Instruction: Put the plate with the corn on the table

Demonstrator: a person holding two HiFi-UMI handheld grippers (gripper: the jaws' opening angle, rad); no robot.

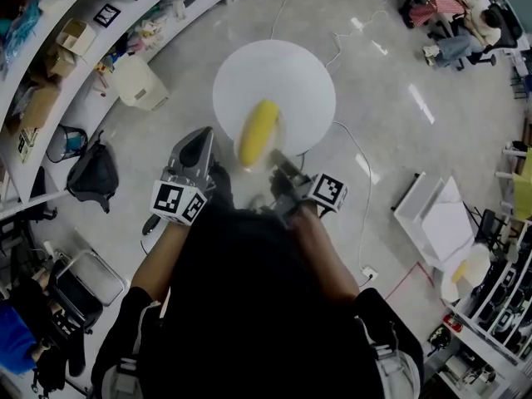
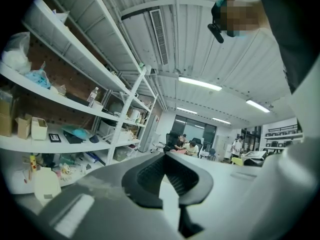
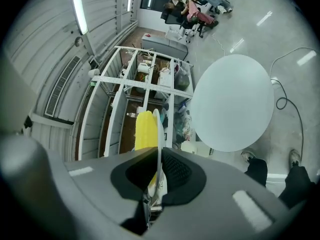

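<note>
Here, the left gripper [image 2: 165,156] hangs empty, its ribbed dark pads drawn together at the tips. Just to its right, the thin white plate [image 3: 159,129] carrying the bumpy yellow corn [image 1: 258,131] is pinched by its rim in the right gripper [image 1: 278,163], above the near edge of the smooth round table [image 1: 299,73].

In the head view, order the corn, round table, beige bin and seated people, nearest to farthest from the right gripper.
1. Corn, on the held plate, just ahead.
2. Round table, below and ahead.
3. Beige bin, left, beside the shelves.
4. Seated people, far upper right.
</note>
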